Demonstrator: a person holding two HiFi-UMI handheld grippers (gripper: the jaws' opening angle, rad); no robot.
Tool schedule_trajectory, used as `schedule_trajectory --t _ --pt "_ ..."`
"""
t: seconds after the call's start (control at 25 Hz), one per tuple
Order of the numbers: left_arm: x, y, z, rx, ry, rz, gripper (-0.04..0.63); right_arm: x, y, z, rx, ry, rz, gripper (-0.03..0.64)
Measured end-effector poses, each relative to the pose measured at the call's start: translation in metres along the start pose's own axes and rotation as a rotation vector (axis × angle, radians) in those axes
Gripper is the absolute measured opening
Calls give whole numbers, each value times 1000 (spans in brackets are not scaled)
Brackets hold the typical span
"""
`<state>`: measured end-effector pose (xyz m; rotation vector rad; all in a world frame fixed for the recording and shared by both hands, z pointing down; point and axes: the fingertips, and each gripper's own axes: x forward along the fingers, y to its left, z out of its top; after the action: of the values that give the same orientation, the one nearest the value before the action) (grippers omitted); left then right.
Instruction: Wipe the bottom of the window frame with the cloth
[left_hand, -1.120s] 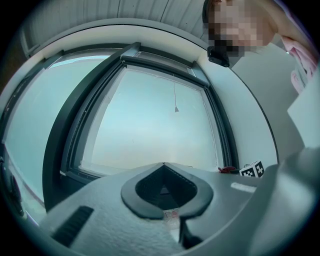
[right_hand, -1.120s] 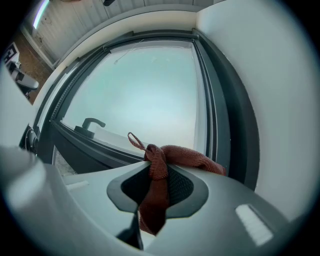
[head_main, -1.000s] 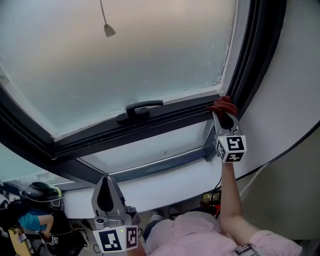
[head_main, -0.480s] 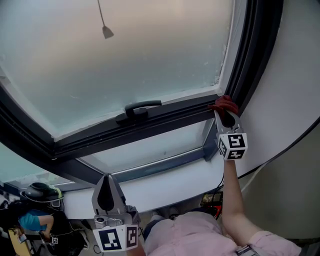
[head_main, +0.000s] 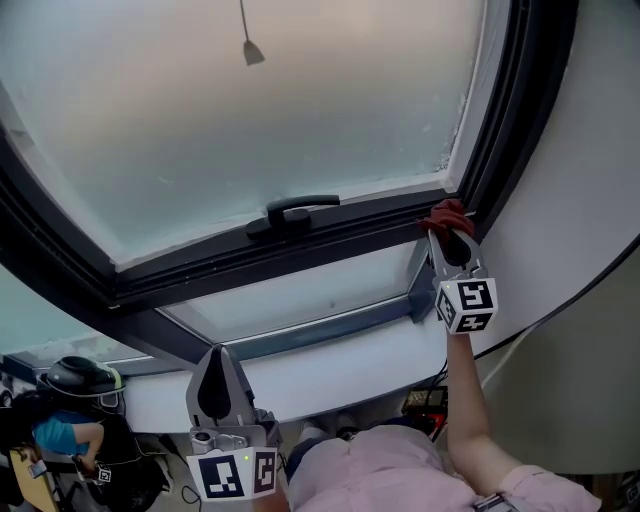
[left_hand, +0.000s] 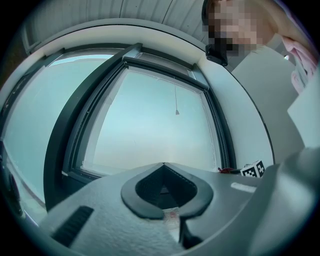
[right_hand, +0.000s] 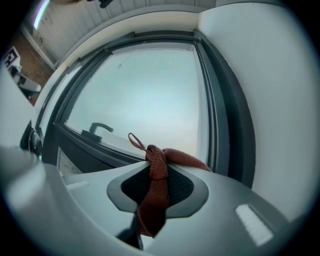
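Your right gripper (head_main: 447, 230) has its jaws clamped on the rust-red woven cloth (head_main: 446, 212). In the right gripper view the cloth runs as a strip down between the pads and bunches in a knot just past the tips. In the head view that bunch sits at the right of centre, touching or just short of the corner where the dark metal bottom rail of the window frame (head_main: 200, 268) meets the upright side of the frame.

The rail is the line to follow. Its long axis slants from that corner down towards the left edge of the picture, passing under the black window handle (head_main: 300, 212). The whole unwiped length therefore lies to the left of the jaws, and the stroke probably needs to travel along that slant, not across it.

Your left gripper (head_main: 216, 356) sits at the bottom of the picture, well apart from the rail, its jaws closed together with nothing between them. The right one is far nearer the work.
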<state>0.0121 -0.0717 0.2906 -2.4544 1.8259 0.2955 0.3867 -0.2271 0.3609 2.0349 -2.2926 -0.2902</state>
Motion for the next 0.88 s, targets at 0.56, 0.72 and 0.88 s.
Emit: schedule_trajectory --t 0.56,0.72,0.88 --pt "-23 75 6 -6 7 79 -6 -1 238 16 102 -51 395 80" --pt "-28 97 11 1 9 102 -6 17 273 11 132 -14 427 80" --pt "-32 115 14 6 9 123 -6 32 285 4 138 16 424 80"
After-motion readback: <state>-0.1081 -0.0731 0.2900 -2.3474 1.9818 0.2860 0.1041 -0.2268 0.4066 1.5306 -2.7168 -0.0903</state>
